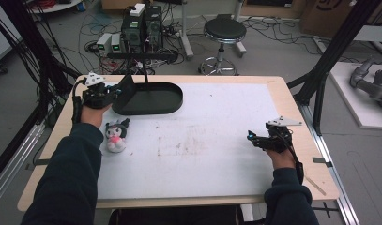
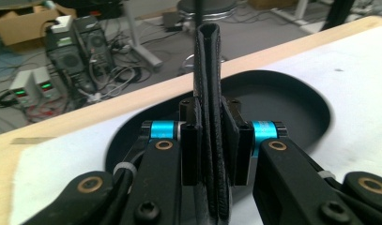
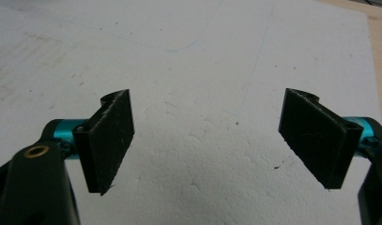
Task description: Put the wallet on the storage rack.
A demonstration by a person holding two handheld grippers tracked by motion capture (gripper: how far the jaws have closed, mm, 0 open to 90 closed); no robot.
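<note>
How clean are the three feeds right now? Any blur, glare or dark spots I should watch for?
High view: dim and soft, so the black tray and left gripper merge into one dark mass. Left gripper view: the black folded item is fairly sharp, the tray edge at right smeared. Right gripper view: evenly lit, no glare, pads crisp over the white mat.

**Desk setup: what's actually sitting on it**

So the desk (image 1: 292,101) is a light wood top, and nearly all of it is covered by a white foam-looking sheet (image 1: 212,136) with some scuffs and faint brownish marks around the middle. Toward the far left edge sits a black oval tray (image 1: 153,98), resting on the sheet. Nearer the front on the left, just off the tray, a little plush toy (image 1: 116,136) lies there, black and white with a pink patch on it.
</note>
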